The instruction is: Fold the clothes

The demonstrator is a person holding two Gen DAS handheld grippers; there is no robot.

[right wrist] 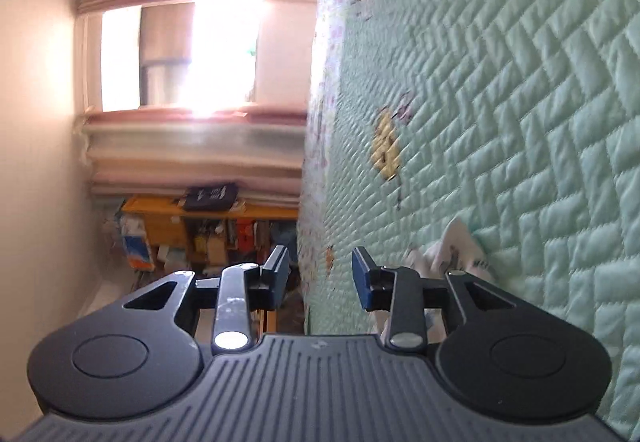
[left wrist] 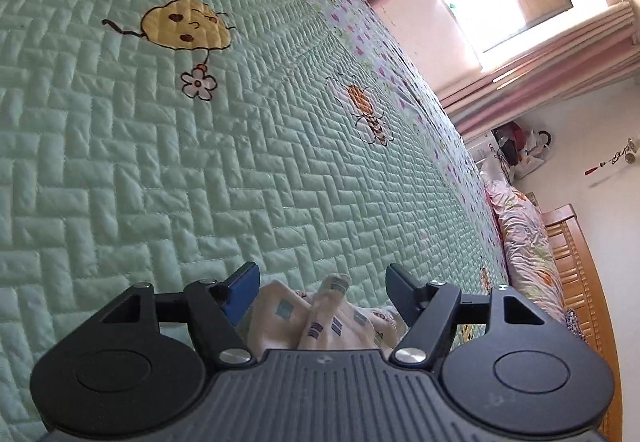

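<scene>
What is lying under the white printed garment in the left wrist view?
The white printed garment lies bunched on the green quilted bedspread, between the open left gripper fingers. Whatever is beneath its folds is covered.

Garment [left wrist: 320, 318] on quilt [left wrist: 160, 161]

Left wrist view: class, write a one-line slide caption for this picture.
Open left gripper poised over a crumpled white printed garment on a mint-green quilted bedspread.
</scene>
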